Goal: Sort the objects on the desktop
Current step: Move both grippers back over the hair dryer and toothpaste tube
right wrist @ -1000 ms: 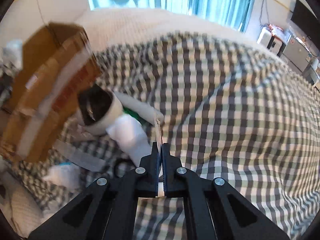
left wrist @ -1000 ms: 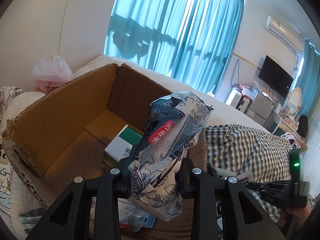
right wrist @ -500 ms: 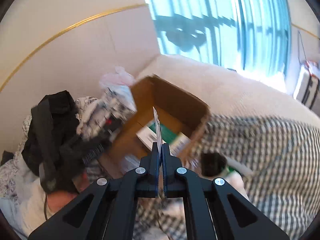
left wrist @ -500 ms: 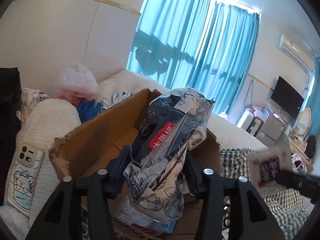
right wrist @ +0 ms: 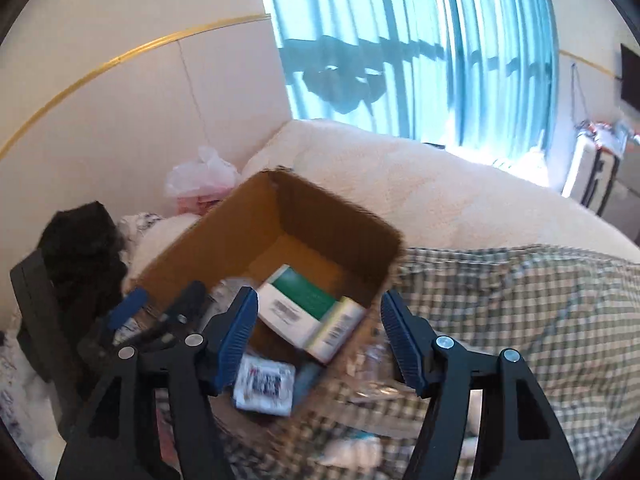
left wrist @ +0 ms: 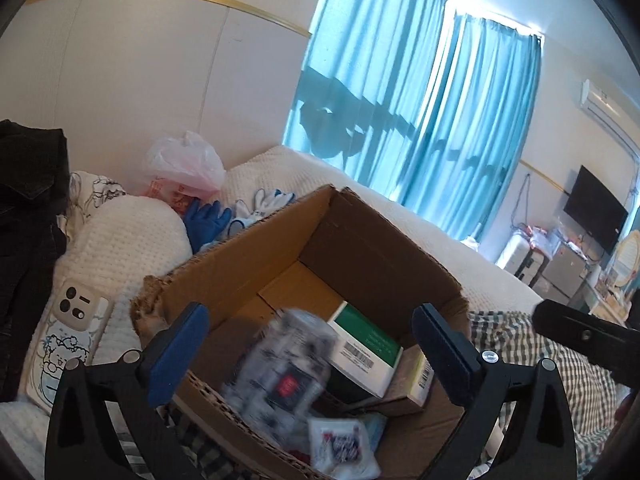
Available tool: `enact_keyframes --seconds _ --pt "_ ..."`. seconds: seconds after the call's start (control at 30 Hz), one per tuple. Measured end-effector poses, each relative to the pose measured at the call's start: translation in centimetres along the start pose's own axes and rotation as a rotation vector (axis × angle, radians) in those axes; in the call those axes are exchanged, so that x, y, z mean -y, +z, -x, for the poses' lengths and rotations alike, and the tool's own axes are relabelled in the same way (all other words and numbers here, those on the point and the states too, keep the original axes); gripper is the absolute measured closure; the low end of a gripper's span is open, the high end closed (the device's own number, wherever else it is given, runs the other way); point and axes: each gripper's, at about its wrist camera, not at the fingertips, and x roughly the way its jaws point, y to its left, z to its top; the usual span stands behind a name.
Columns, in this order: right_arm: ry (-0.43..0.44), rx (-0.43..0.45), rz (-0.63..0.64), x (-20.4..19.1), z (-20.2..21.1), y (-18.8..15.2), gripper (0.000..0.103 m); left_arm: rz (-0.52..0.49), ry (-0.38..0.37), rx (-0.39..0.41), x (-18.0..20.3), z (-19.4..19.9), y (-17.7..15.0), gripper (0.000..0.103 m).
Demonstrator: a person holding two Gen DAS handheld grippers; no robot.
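Now | left tool [left wrist: 308,350] released | right tool [right wrist: 318,334] released | patterned packet [left wrist: 280,372] blurred, inside cardboard box [left wrist: 248,264]

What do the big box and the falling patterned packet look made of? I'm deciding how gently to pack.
The box looks like plain brown corrugated cardboard, matte: fluting shows along its torn front edge. The patterned packet is blurred mid-drop; it seems to be a soft printed plastic or foil pouch, slightly glossy, though the blur leaves that open.

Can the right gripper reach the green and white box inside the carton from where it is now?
Probably yes: the right gripper is open, above the carton, whose top is open; the green and white box lies uncovered.
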Motion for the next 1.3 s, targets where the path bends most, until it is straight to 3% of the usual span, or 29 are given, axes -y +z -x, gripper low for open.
enact_keyframes --seconds 0.17,0.3,0.43,0.6,0.77,0.87,0.97,1.03,1.13,1.3 --pt "-0.078 -0.023 0.034 3.5 3.5 -1.9 0.039 -0.054 -0.067 -0.038 2.3 1.1 -0.8 0.0" --pt "-0.132 -0.08 0.068 6.5 5.4 -4.6 0.039 -0.069 -0.144 -0.018 4.7 3.8 -2.4 0.0" --pt "-0.18 -0.105 0.077 9.9 5.9 -7.4 0.039 -0.203 -0.209 -0.078 8.8 4.7 -5.2 0.0" --pt "-0.131 -0.124 -0.035 13.8 5.5 -9.9 0.039 -0.375 -0.266 -0.189 12.9 3.8 -10.2 0.0" --pt "-0.127 -0.171 -0.048 15.1 4.4 -10.8 0.039 -0.552 -0.21 -0.279 15.4 1.9 -15.2 0.0" --pt "-0.111 -0.196 -0.049 14.9 3.7 -11.5 0.038 -0.564 -0.219 -0.359 15.6 0.6 -16.4 0.0" --pt "-0.111 -0.221 -0.035 14.5 3.2 -11.8 0.038 -0.569 -0.181 -0.43 15.8 -1.0 -17.2 0.0" --pt "-0.115 -0.226 -0.017 13.9 3.0 -11.9 0.037 -0.569 -0.103 -0.526 15.6 -3.0 -18.2 0.0" --pt "-0.127 -0.214 0.012 13.0 3.2 -11.8 0.036 -0.556 0.027 -0.592 15.0 -4.9 -19.0 0.0" --pt "-0.147 -0.207 0.048 12.2 3.3 -11.9 0.034 -0.518 0.057 -0.644 14.7 -6.0 -19.5 0.0"
